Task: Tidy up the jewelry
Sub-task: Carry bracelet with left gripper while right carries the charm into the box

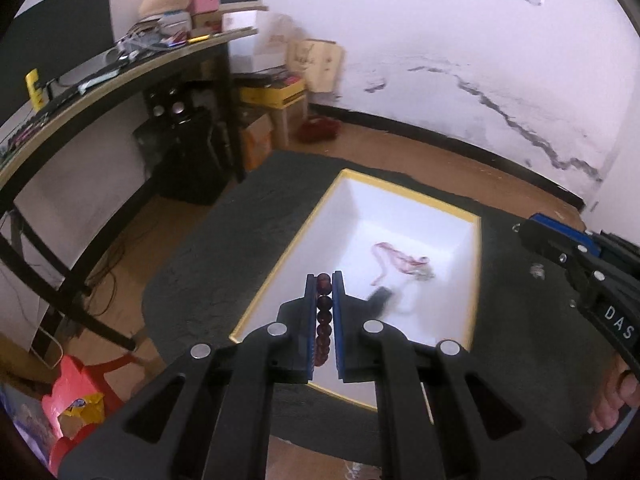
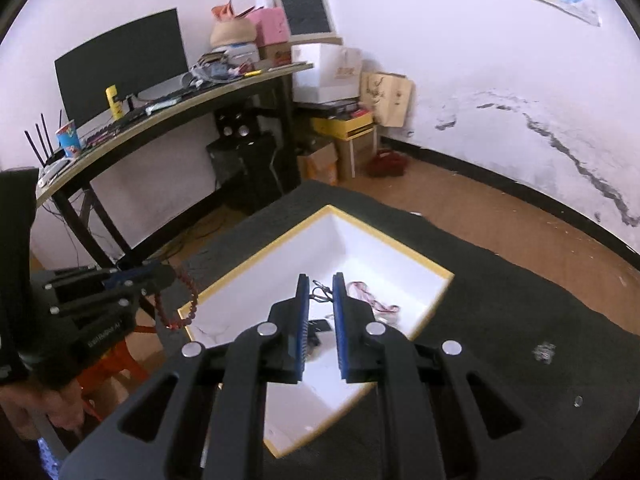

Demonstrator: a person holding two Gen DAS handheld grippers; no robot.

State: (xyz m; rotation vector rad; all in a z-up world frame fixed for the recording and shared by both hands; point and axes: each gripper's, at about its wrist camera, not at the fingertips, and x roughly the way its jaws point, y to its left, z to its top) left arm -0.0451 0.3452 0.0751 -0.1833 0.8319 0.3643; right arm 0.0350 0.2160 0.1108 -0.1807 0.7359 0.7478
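The left tool (image 1: 324, 312) is clamped on one bead bracelet (image 1: 324, 320), holding it above the near edge of the white box (image 1: 400, 208). To do it well, move it over the middle, go low, then let go. The right tool (image 2: 320, 316) is apart, holding nothing. One pink string (image 1: 394, 258) lies inside the box.

Dark curved monitor (image 2: 120, 64) on the desk (image 2: 168, 114), patterned paper cup (image 2: 69, 138) near its left end, pink box (image 2: 269, 28) and framed blackboard (image 2: 304, 2) at its right end, red plastic stool (image 1: 76, 404) on the floor.
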